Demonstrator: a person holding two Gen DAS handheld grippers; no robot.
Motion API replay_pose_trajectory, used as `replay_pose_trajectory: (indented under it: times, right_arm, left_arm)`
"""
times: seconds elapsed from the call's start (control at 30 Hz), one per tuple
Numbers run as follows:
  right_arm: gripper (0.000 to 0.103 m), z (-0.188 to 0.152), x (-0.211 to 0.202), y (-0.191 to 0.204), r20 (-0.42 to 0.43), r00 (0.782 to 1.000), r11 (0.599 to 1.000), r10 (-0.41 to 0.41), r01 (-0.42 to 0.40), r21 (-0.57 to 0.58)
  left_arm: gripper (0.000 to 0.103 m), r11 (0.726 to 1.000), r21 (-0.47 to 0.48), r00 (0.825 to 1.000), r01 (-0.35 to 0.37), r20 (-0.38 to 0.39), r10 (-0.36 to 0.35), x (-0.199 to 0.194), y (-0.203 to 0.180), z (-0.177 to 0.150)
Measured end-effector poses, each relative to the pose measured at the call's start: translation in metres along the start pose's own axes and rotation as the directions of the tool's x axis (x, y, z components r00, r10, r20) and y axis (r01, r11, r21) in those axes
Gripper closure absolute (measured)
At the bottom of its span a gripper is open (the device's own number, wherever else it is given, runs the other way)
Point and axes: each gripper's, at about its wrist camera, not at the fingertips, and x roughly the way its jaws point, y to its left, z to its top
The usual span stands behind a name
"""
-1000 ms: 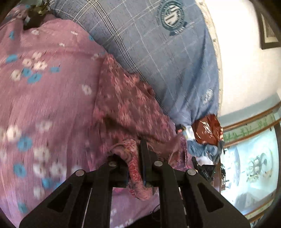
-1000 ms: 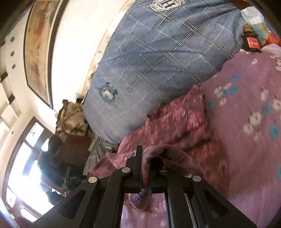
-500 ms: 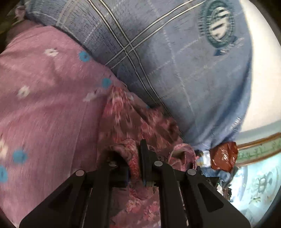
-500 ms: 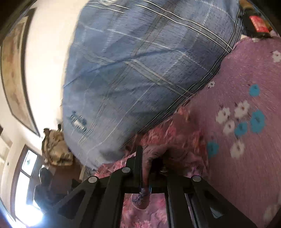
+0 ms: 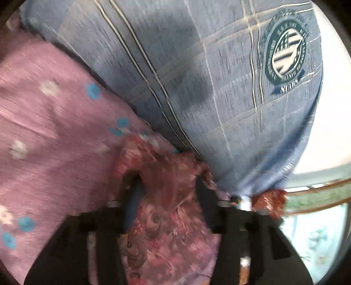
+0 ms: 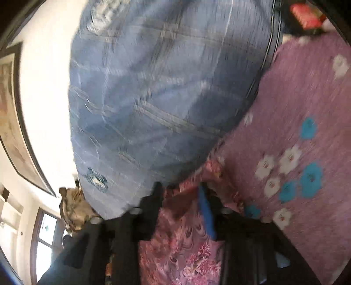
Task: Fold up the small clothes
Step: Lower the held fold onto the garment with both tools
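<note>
A small pink-red floral garment [image 5: 166, 214] lies on a purple flowered bedsheet [image 5: 50, 131], its far edge against a big blue plaid pillow [image 5: 208, 76]. My left gripper [image 5: 167, 186] is open, its fingers spread on either side of the cloth. In the right wrist view the same garment [image 6: 184, 245] lies under my right gripper [image 6: 182, 193], which is also open, with a blue pad showing on one finger. Both views are blurred by motion.
The blue plaid pillow [image 6: 158, 98] fills the back in both views. A red-labelled object [image 6: 307, 15] sits at the sheet's far corner. A red-brown packet [image 5: 269, 201] lies beyond the pillow. A white wall and a framed picture [image 6: 13, 120] are behind.
Both grippers were shut on folds of the garment and carried it toward the pillow. Now both have opened and the cloth lies loose between the fingers.
</note>
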Motion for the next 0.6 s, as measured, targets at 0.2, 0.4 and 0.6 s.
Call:
replay_pose_trajectory:
  times: [0.2, 0.4, 0.6]
  right_arm:
    - [0.061, 0.004, -0.014, 0.007, 0.008, 0.988, 0.984, -0.156, 0.156, -0.089]
    - [0.055, -0.001, 0.03, 0.025, -0.061, 0.942, 0.912, -0.33, 0.301, -0.277]
    - [0.099, -0.006, 0.08, 0.033, -0.097, 0.899, 0.851, -0.427, 0.363, -0.38]
  left_arm:
    - [0.027, 0.999, -0.014, 0.999, -0.038, 0.009, 0.038, -0.004, 0.016, -0.004]
    - [0.026, 0.984, 0.111, 0.983, -0.136, -0.104, 0.148, 0.035, 0.015, -0.031]
    - [0.085, 0.978, 0.125, 0.983, -0.167, -0.056, 0.175, 0.051, 0.004, -0.021]
